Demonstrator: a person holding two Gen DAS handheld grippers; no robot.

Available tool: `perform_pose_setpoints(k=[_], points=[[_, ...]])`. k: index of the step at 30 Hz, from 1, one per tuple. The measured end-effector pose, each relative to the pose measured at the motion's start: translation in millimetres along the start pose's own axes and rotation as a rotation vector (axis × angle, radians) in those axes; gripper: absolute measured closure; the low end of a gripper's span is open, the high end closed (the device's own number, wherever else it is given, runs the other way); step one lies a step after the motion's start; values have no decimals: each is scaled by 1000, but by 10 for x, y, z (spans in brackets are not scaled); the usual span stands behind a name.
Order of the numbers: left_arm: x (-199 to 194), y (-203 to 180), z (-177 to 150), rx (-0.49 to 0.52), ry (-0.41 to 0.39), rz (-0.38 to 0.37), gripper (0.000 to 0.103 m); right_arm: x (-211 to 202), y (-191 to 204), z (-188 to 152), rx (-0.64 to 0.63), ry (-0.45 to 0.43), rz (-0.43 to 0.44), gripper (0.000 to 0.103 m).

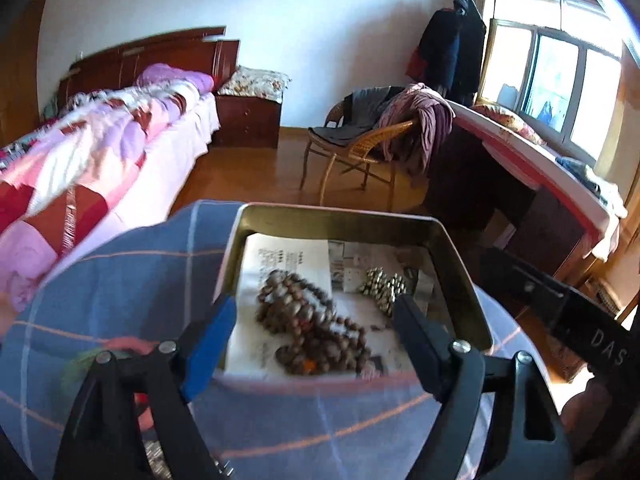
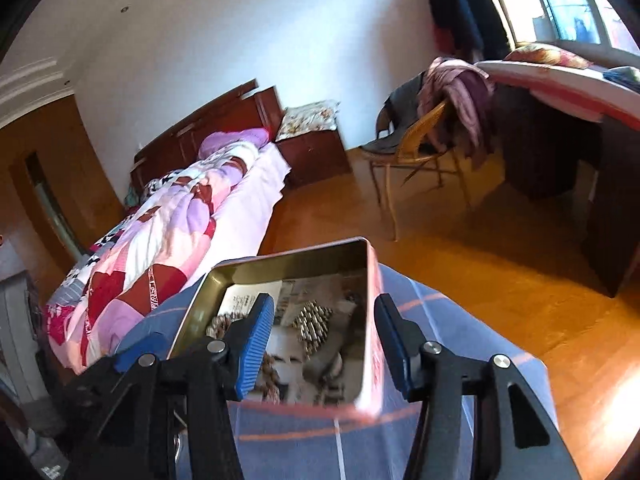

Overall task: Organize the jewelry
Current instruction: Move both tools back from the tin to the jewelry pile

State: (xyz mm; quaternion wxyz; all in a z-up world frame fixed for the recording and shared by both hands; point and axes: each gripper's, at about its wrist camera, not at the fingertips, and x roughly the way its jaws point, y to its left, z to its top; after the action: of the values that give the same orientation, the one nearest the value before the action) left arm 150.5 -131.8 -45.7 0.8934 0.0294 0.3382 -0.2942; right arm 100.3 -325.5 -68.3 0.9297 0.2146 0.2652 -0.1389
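An open tin (image 1: 460, 264) sits on a blue checked cloth (image 1: 132, 288), its long axis running away from both grippers. The left gripper (image 1: 316, 328) spreads its fingers wide over brown beads (image 1: 312, 320). A metal bracelet (image 2: 314, 326) lies between the right gripper's (image 2: 324, 344) wide, empty fingers.

tin (image 1: 460, 256) on cloth (image 1: 132, 280) | beads (image 1: 316, 328) left, bracelet (image 1: 382, 286) right, on paper (image 1: 288, 256)
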Motion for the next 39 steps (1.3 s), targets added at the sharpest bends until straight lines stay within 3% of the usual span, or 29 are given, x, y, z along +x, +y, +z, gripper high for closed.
perform_pose_setpoints(k=[4, 13, 29, 39], points=[[-257, -16, -177, 22, 1, 35, 20, -153, 91, -189, -38, 12, -33, 50], [-556, -29, -393, 35, 22, 140, 17, -541, 204, -584, -5, 66, 8, 50], [-1102, 154, -863, 33, 13, 252, 12, -1055, 554, -935, -43, 78, 55, 50], [-1331, 394, -1169, -4, 27, 277, 8, -1209, 748, -1134, -89, 107, 88, 50]])
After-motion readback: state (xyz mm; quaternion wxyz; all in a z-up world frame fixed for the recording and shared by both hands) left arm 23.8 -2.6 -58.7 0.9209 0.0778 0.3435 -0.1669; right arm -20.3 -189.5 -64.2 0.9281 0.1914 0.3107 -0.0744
